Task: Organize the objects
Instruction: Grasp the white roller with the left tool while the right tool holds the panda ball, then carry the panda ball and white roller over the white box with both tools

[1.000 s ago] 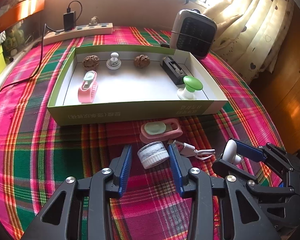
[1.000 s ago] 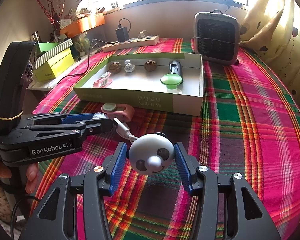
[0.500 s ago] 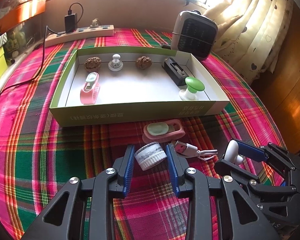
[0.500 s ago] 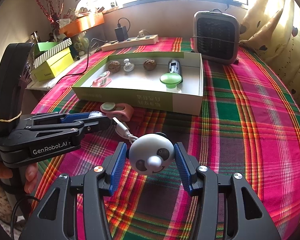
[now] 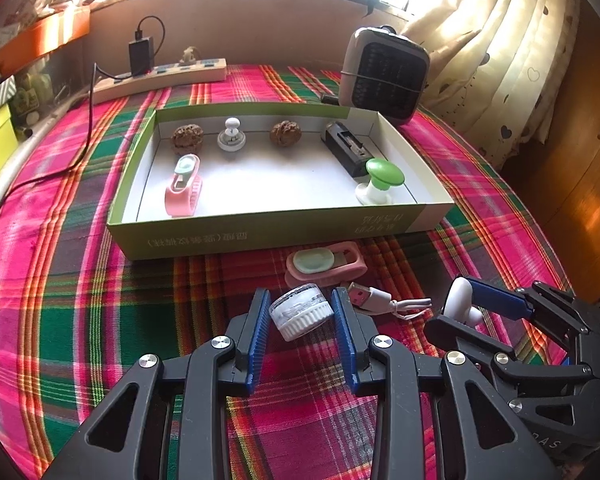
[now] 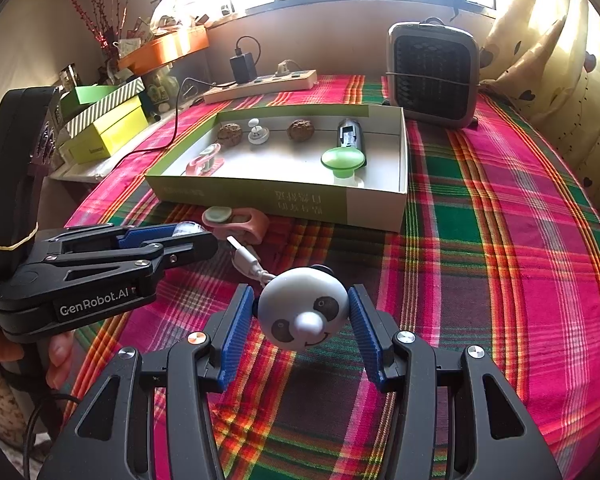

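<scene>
On the plaid tablecloth (image 5: 80, 300), near the front wall of a shallow green box (image 5: 260, 236), the left gripper (image 5: 302, 314) has its blue pads closed on a small white jar (image 5: 302, 312) with a clear lid, which sits tilted between them. To its right, the right gripper (image 6: 302, 312) clamps a round white panda head (image 6: 303, 308), the pads pressing on both sides of it; in the left wrist view only a white sliver of that toy shows between the right gripper's fingers. Between the jar and the box wall lies a pink holder (image 5: 326, 264) with a pale green oval on top, touching or almost touching the jar's far edge. Just right of the jar a white USB cable (image 5: 380, 298) lies on the cloth, its plug pointing left.

Inside the box, along the far wall from left to right, sit a walnut (image 5: 187, 139), a small white knob (image 5: 231, 136), a second walnut (image 5: 285, 133) and a black rectangular device (image 5: 346, 148). A second pink holder (image 5: 182, 188) lies at the left side, and a green-capped mushroom-shaped piece (image 5: 380, 182) stands at the near right corner. Beyond the box are a power strip (image 5: 160, 78) at the far left and a small heater (image 5: 384, 74) at the far right. A hand (image 6: 56, 354) grips the left gripper's handle at the left edge of the right wrist view
</scene>
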